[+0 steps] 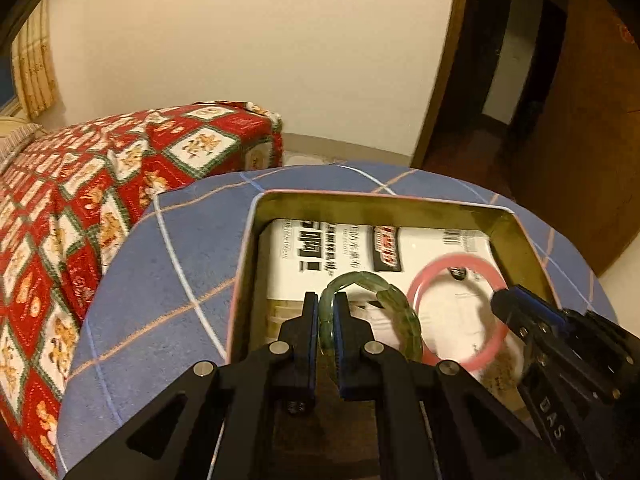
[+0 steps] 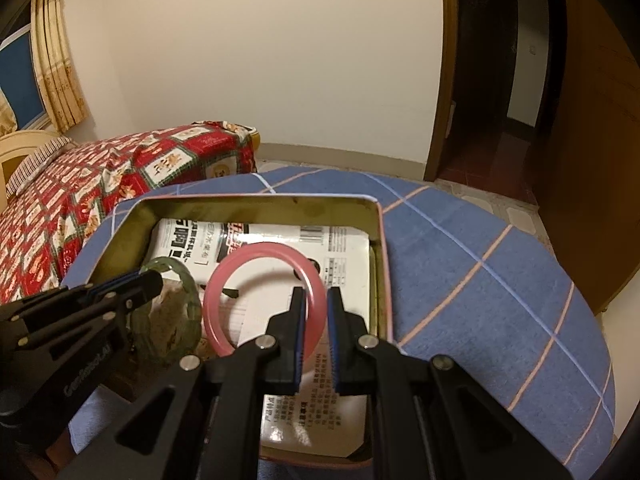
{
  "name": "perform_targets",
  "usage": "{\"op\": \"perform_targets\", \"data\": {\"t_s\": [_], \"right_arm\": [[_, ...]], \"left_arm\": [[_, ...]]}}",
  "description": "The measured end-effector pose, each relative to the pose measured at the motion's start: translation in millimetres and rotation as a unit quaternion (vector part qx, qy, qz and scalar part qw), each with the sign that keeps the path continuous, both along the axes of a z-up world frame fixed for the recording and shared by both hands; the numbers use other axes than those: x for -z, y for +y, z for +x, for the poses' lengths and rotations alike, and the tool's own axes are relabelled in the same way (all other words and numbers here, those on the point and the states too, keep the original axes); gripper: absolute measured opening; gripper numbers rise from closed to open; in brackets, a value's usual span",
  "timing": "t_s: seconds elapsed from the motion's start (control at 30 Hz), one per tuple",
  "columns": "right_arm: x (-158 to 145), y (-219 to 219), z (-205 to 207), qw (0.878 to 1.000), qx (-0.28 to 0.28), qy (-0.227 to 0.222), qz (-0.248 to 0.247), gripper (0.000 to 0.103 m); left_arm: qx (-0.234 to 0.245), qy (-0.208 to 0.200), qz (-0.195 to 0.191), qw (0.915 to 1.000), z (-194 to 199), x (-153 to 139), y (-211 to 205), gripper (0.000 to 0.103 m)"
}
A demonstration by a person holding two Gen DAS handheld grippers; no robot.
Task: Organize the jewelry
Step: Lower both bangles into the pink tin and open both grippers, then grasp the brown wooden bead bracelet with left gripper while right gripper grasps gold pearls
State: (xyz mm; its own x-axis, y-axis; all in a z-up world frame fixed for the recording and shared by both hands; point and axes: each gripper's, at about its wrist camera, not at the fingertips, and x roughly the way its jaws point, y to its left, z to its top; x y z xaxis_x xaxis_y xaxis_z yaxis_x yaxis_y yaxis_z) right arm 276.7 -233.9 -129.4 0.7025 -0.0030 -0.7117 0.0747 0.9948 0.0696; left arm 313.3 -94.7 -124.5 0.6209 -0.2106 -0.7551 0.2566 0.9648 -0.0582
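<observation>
An open metal tin [image 1: 376,202] [image 2: 256,199] sits on a table with a blue checked cloth, with a white printed packet [image 1: 352,248] [image 2: 344,252] lying inside. My left gripper [image 1: 326,300] is shut on a green bangle [image 1: 384,300], held over the tin's left side; the bangle also shows in the right wrist view [image 2: 188,280]. My right gripper [image 2: 314,294] is shut on a pink bangle [image 2: 224,280], held over the packet. In the left wrist view the pink bangle [image 1: 424,280] lies right of the green one, with the right gripper [image 1: 508,304] on its rim.
The blue checked tablecloth [image 1: 168,280] [image 2: 480,280] covers a round table that ends close beyond the tin. A bed with a red patterned quilt [image 1: 80,200] [image 2: 100,176] stands to the left. A wooden door [image 2: 592,140] and dark doorway are at the right.
</observation>
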Motion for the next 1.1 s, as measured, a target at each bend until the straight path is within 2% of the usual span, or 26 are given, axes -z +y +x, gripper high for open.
{"op": "perform_targets", "data": {"t_s": [0.03,0.1,0.17,0.2,0.23,0.3,0.37,0.43,0.5,0.57,0.73,0.97,1.1], "right_arm": [[1,0,0,1.000,-0.001,0.004,0.002,0.014],[-4,-2,-3,1.000,-0.003,0.007,0.020,0.023],[-15,-5,-11,0.999,-0.006,-0.007,0.036,0.049],[-25,-6,-20,0.999,-0.003,-0.025,0.038,0.054],[-34,-6,-27,0.999,0.002,-0.038,0.033,0.054],[-51,-8,-43,0.998,0.008,-0.063,0.025,0.054],[-62,-13,-63,0.997,0.016,-0.076,0.028,0.054],[-64,-14,-76,0.997,0.018,-0.073,0.031,0.054],[-59,-15,-91,0.997,0.022,-0.068,0.038,0.054],[-50,-13,-105,0.997,0.022,-0.058,0.045,0.054],[-31,-4,-131,0.998,0.010,-0.029,0.056,0.054],[-22,14,-163,0.999,-0.013,-0.018,0.050,0.054],[-22,22,-174,0.998,-0.026,-0.020,0.050,0.054]], "left_arm": [[-0.003,0.005,0.004,1.0000,1,0,0,0.009],[0.004,0.028,-0.007,0.9996,2,-5,1,0.010],[0.010,0.033,-0.033,0.9989,-3,-18,7,0.011],[0.009,0.026,-0.041,0.9988,-10,-29,12,0.011],[0.009,0.017,-0.044,0.9988,-16,-38,16,0.012],[0.005,0.001,-0.047,0.9989,-29,-54,26,0.023],[-0.011,-0.019,-0.048,0.9986,-46,-68,43,0.055],[-0.030,-0.048,-0.055,0.9969,-68,-80,62,0.068],[-0.047,-0.068,-0.058,0.9949,-88,-87,77,0.069],[-0.062,-0.071,-0.054,0.9941,-105,-89,91,0.069],[-0.093,-0.076,-0.029,0.9923,-145,-77,120,0.069],[-0.129,-0.057,-0.016,0.9898,-189,-44,144,0.069],[-0.122,-0.034,-0.028,0.9916,-208,-27,143,0.069]]}}
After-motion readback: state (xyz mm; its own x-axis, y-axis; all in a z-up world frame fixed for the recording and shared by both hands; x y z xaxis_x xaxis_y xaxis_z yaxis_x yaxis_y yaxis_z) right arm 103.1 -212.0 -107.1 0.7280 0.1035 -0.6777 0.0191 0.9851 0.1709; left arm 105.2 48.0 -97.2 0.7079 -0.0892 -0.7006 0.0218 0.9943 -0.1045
